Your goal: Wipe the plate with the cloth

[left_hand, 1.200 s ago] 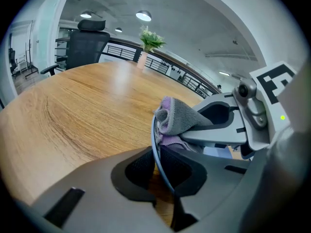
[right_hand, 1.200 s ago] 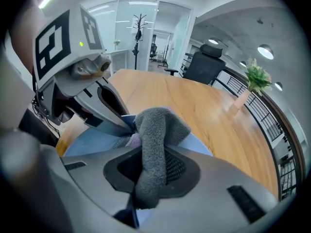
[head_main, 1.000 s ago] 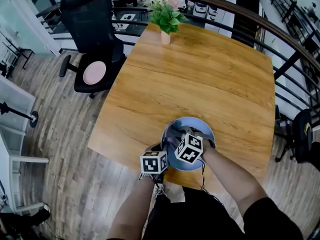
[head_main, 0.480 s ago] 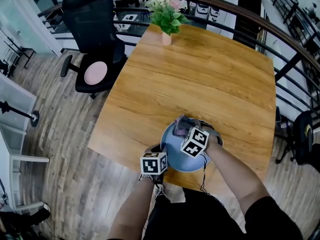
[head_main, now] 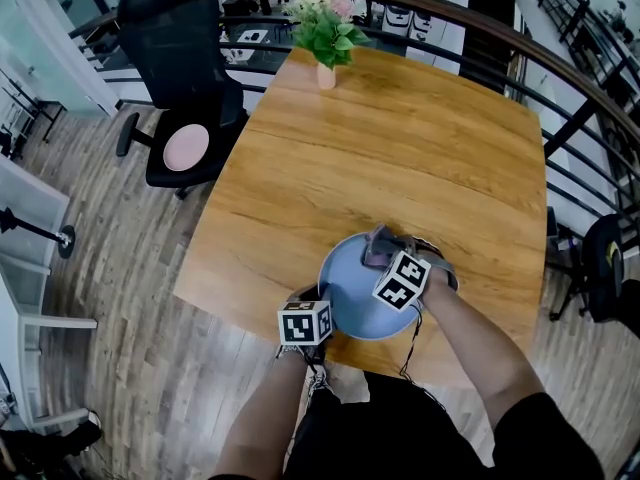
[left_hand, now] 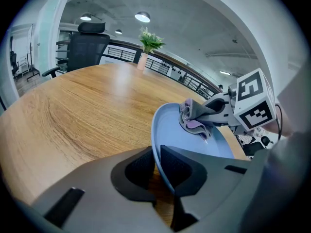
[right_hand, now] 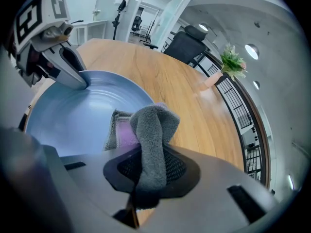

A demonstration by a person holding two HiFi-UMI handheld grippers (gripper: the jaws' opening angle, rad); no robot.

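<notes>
Left gripper (head_main: 320, 303): low on the person's left, angled forward and down. Jaws closed on the near rim of the plate (head_main: 345, 293), one pad against each face. Left forearm (head_main: 262, 408) bare, coming up from the bottom edge.

Right gripper (head_main: 385, 258): ahead and to the right of the left one, pitched steeply down. Jaws clamped on a fold of cloth (head_main: 375, 240). Right forearm (head_main: 470, 348) bare, reaching in from lower right. The two grippers are near each other, not touching.

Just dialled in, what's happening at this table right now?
A person is wiping a blue plate on the wooden table. The left hand-held gripper is clamped on the plate's near rim. The right hand-held gripper is shut on a grey cloth, which rests on the plate's far right part.
</notes>
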